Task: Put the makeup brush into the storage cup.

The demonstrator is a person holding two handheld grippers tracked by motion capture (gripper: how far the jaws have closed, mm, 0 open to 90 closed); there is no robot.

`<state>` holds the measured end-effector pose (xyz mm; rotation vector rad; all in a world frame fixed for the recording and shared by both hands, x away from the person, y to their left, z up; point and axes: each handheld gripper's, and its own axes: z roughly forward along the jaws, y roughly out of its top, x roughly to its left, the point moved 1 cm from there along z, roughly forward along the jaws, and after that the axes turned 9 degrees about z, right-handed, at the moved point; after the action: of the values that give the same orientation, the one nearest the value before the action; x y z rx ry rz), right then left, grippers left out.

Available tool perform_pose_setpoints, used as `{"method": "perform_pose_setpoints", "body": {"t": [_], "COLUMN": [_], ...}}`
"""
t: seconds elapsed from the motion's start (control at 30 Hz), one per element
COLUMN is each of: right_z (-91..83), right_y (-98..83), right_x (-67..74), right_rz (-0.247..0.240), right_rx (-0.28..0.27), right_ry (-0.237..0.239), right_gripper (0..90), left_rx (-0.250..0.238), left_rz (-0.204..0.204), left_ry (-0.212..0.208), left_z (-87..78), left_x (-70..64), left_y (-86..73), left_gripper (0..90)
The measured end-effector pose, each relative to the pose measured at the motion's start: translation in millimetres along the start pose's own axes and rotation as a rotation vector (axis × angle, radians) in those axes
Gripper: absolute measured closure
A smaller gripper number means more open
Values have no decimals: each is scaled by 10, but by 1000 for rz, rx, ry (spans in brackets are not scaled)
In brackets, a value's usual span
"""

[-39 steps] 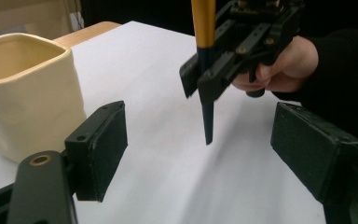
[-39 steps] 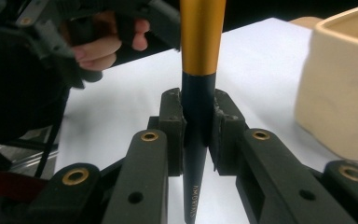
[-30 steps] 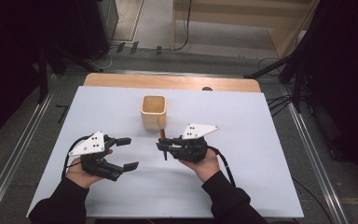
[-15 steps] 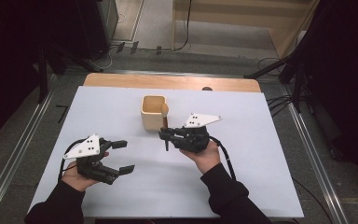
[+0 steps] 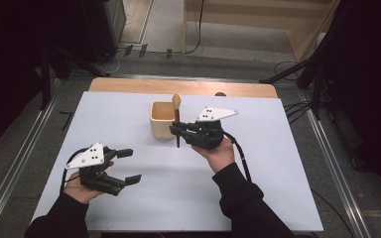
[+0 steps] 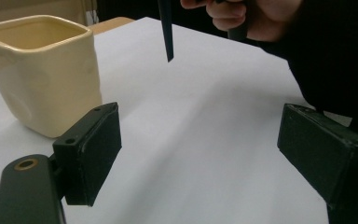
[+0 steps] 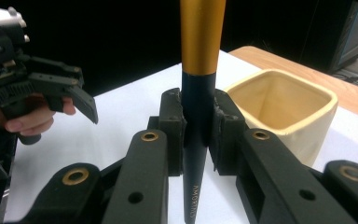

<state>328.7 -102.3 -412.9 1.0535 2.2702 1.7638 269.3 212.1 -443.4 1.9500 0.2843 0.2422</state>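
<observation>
White sheeting covers the table (image 5: 129, 114) beneath my hands, with dark floor beyond. At frame centre my right gripper (image 5: 177, 130) clamps a black-handled brush with a gold ferrule (image 7: 199, 93) upright, just beside the cream square ceramic cup (image 5: 161, 120). At lower left my left gripper (image 5: 129, 166) rests with jaws spread, empty.

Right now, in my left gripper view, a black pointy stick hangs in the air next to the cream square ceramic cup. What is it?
Observer: It's the bottom of a long slim tool. Higher up, it turns golden-orange.
Operator: Who's holding it?
Observer: The right gripper, with its jaws shut on the black part.
Operator: What's at the very top?
Observer: A rounded tan end, which I can see in the high view.
</observation>
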Motion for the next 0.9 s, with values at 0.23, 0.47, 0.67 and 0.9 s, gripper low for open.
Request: {"method": "perform_pose_setpoints", "body": {"t": [0.23,0.47,0.67,0.9], "right_z": [19,31,50,114], "right_y": [135,259,364,438], "right_x": [-6,-50,-95,-151], "right_rz": [-7,-9,-12,-18], "right_rx": [-6,-18,-37,-45], "right_ry": [-10,-29,-46,-78], "right_gripper": [783,784,784,784], "left_rx": [-6,-10,-12,-12], "left_rz": [-2,-1,1,2], "left_ry": [-5,-3,-2,-4], "left_z": [-6,-15,-17,-14], "left_x": [-4,-4,-9,-5], "left_y": [3,5,5,0], "left_gripper": [140,140,141,141]}}
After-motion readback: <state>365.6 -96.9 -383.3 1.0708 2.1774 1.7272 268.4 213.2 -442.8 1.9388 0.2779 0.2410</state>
